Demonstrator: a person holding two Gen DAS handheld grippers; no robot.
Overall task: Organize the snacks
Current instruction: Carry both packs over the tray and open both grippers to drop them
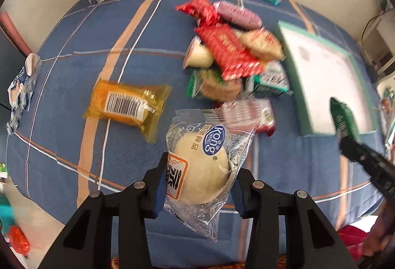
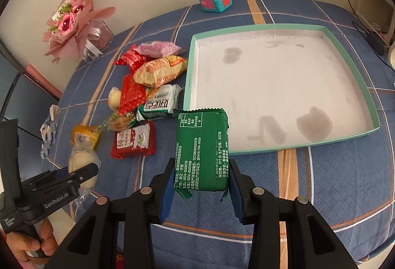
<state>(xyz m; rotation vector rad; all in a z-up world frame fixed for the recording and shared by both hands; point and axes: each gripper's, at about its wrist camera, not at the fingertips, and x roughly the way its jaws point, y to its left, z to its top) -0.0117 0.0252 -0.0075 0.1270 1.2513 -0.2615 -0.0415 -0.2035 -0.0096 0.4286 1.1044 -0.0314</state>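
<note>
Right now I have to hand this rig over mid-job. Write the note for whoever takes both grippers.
Left gripper: shut on the clear-wrapped bun, held above the cloth.
Right gripper: shut on the green packet, near the front left corner of the tray.
Tray: nothing in it, only stains.
Snack pile lies left of the tray; the yellow packet lies apart, further left.
Done: two snacks picked up.
Left: place both, probably in the tray, then the pile and the yellow packet.
</note>
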